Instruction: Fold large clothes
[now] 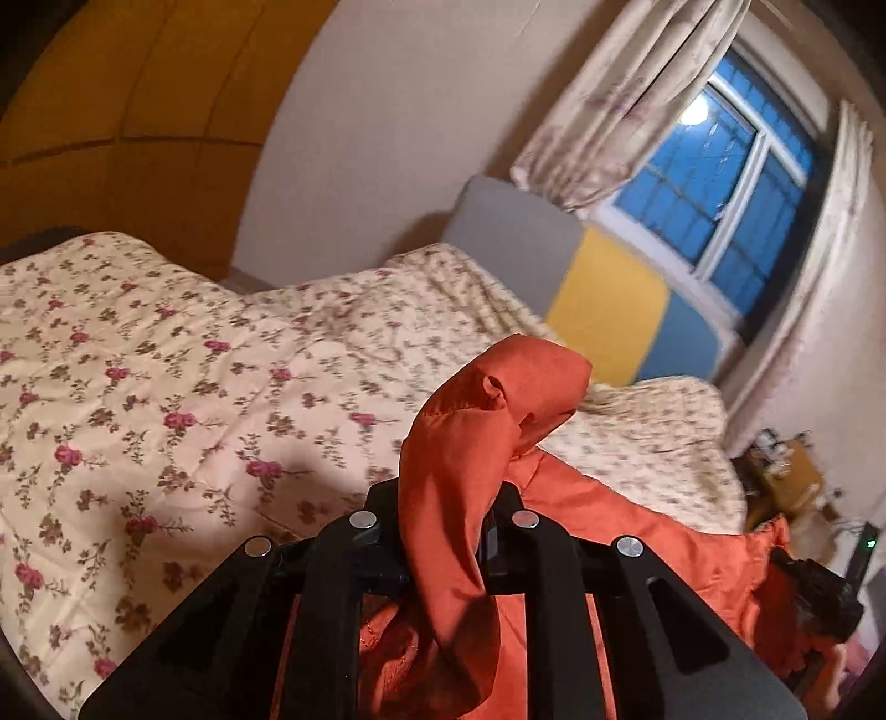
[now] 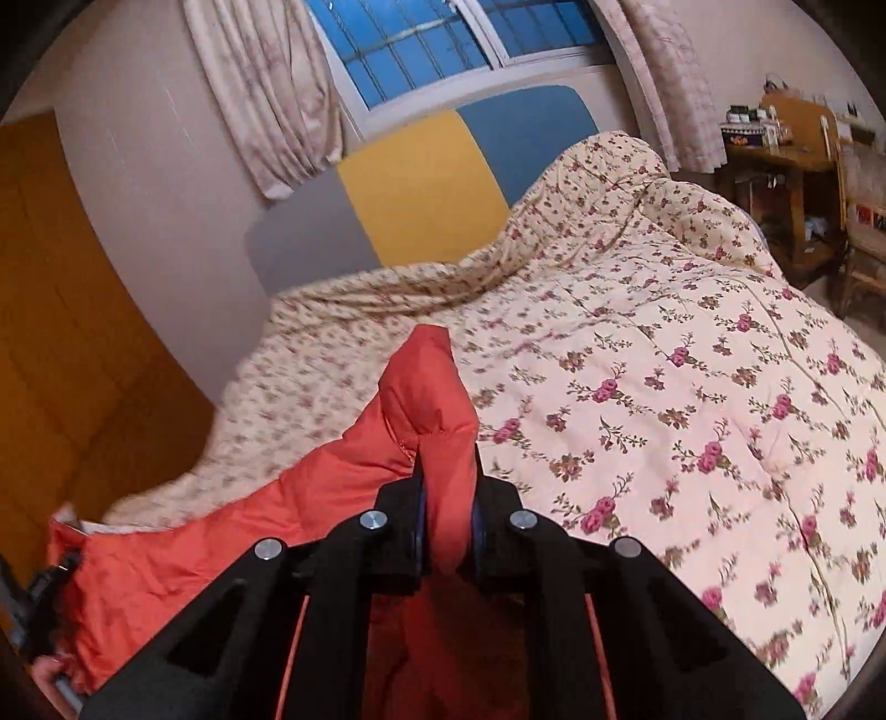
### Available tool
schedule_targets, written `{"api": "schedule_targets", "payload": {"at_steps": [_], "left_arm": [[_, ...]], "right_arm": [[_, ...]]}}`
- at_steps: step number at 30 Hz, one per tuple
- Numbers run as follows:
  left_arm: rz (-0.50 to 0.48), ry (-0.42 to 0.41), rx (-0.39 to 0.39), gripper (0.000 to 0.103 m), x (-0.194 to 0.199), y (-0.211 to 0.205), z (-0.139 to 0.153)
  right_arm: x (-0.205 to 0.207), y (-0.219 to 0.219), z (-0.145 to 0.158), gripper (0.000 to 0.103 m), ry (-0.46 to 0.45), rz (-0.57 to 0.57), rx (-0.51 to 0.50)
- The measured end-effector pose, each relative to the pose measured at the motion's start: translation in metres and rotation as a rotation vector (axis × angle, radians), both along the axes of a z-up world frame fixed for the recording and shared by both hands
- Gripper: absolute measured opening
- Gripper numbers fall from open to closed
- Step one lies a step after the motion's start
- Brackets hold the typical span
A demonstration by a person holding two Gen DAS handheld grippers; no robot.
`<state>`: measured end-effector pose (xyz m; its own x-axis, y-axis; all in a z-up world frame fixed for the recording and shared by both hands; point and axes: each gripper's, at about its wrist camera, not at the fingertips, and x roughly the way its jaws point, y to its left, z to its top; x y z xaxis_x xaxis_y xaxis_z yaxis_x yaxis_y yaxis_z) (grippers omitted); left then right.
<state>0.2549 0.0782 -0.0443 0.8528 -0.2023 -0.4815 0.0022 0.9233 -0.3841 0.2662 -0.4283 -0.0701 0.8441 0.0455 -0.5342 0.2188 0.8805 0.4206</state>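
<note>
An orange quilted garment (image 1: 609,520) hangs between both grippers above a bed. My left gripper (image 1: 446,526) is shut on one bunched end of it, which sticks up past the fingers and droops over them. The cloth runs off to the right, where the other gripper shows small (image 1: 819,592). In the right wrist view my right gripper (image 2: 447,520) is shut on the other end of the orange garment (image 2: 221,531), which stretches away to the lower left, where the left gripper shows at the edge (image 2: 47,587).
The bed is covered by a cream quilt with pink flowers (image 1: 166,387) (image 2: 692,387). Behind it is a grey, yellow and blue headboard (image 2: 421,194), a curtained window (image 2: 421,44), and a wooden desk with clutter (image 2: 786,155). An orange wardrobe (image 1: 127,111) stands left.
</note>
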Motion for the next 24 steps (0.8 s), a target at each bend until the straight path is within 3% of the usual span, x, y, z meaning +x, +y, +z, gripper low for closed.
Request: {"api": "schedule_targets", "payload": {"at_steps": [6, 12, 17, 24], "left_arm": [[0.032, 0.084, 0.105, 0.015, 0.034, -0.009, -0.044], [0.025, 0.163, 0.083, 0.019, 0.049, -0.005, -0.079], [0.018, 0.222, 0.016, 0.026, 0.061, 0.0, -0.103], [0.015, 0.281, -0.01, 0.032, 0.069, 0.0, -0.115]], "right_arm": [[0.037, 0.0, -0.054, 0.014, 0.134, -0.019, -0.043], [0.054, -0.002, -0.088, 0.021, 0.221, -0.025, -0.054], [0.063, -0.003, -0.11, 0.026, 0.278, -0.036, -0.033], [0.067, 0.001, -0.115, 0.027, 0.287, -0.055, -0.066]]}}
